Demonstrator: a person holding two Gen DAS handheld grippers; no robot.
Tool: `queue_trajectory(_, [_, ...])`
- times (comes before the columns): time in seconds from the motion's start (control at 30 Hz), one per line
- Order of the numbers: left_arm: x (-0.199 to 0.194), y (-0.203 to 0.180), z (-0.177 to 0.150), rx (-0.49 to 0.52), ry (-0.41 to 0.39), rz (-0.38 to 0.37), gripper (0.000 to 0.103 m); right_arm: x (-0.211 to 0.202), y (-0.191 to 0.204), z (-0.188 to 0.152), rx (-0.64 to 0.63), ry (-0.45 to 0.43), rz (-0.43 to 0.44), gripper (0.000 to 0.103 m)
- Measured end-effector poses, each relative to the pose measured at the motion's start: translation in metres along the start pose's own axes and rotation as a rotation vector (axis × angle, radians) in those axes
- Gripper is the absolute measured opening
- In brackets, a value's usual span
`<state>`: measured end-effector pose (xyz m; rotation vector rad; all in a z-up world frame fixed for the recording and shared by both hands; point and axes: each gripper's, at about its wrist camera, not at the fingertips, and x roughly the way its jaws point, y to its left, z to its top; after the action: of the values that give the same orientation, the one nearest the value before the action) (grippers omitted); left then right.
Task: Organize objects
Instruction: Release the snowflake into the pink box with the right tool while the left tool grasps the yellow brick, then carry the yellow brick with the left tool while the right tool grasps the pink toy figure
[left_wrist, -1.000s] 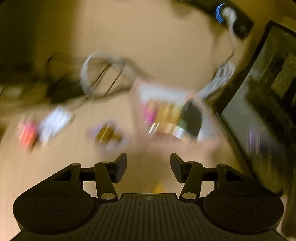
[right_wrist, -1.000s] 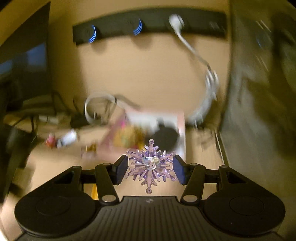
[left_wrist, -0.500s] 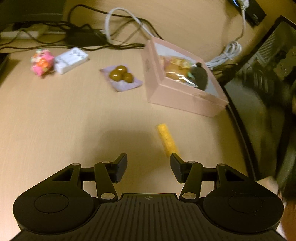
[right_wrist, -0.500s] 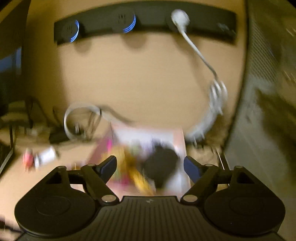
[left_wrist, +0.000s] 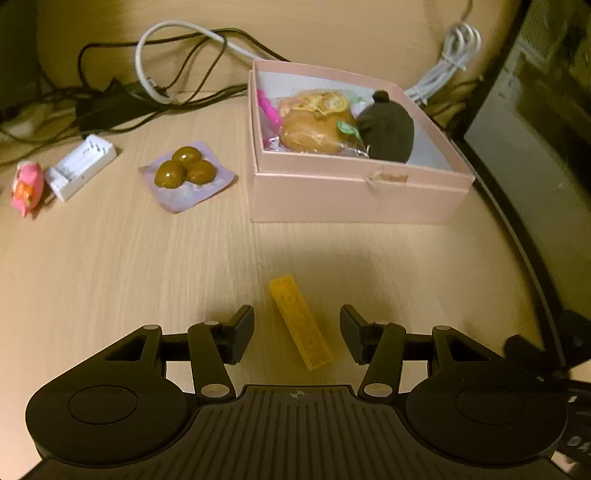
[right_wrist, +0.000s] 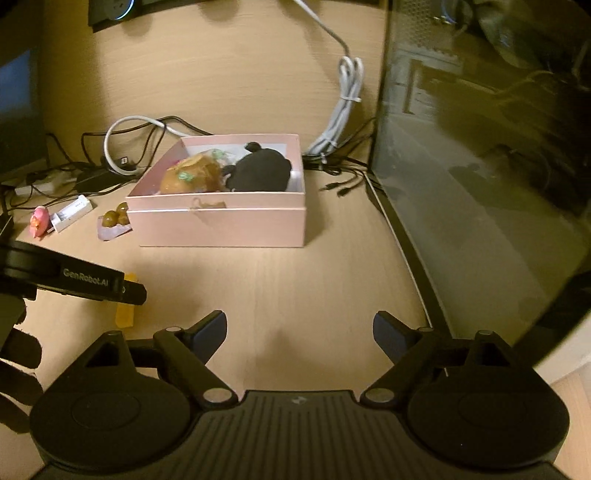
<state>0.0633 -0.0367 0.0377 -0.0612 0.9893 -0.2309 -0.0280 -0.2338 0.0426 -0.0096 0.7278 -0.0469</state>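
Observation:
A yellow studded brick (left_wrist: 299, 321) lies on the wooden desk between the fingers of my left gripper (left_wrist: 297, 332). That gripper is open and its pads stand clear of the brick on both sides. Behind it stands an open pink box (left_wrist: 354, 195) holding a wrapped bun (left_wrist: 314, 129), a black pouch (left_wrist: 388, 129) and a pink item (left_wrist: 267, 109). My right gripper (right_wrist: 299, 336) hovers over bare desk in front of the pink box (right_wrist: 221, 225); its jaws are opening with nothing between them. In the right wrist view the brick (right_wrist: 123, 314) shows under the left gripper's fingers (right_wrist: 110, 286).
Left of the box lie a purple wrapper with three brown balls (left_wrist: 186, 173), a white charger (left_wrist: 81, 166) and a pink toy (left_wrist: 27, 184). Cables (left_wrist: 166, 59) trail along the back. A dark glass-sided case (right_wrist: 480, 166) walls off the right side.
The right gripper let go of a purple snowflake ornament, which is now out of sight, and spread wider. The left gripper dropped toward the yellow brick, which now sits between its fingers.

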Motion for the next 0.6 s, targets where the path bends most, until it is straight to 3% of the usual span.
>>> queue_trajectory(0.03, [0.001,-0.001,-0.001,0.015,-0.001,0.008,0.046,0.000,-0.001,-0.001,0.006,0.002,-0.001,0.088])
queue_trajectory(0.07, [0.002,-0.001,-0.002,0.022,-0.002,0.011,0.023,-0.001,-0.002,-0.001,0.010,0.005,-0.004,0.088])
queue_trajectory(0.1, [0.002,-0.001,-0.003,0.021,-0.003,0.007,0.018,-0.001,-0.002,-0.002,0.011,0.005,-0.007,0.088])
queue_trajectory(0.37, [-0.021,0.001,-0.008,0.090,-0.012,-0.023,0.017,0.000,0.014,0.002,-0.021,0.010,0.015,0.088])
queue_trajectory(0.6, [-0.056,0.054,-0.016,0.027,-0.041,0.017,0.017,0.017,0.068,0.021,-0.101,0.017,0.119,0.091])
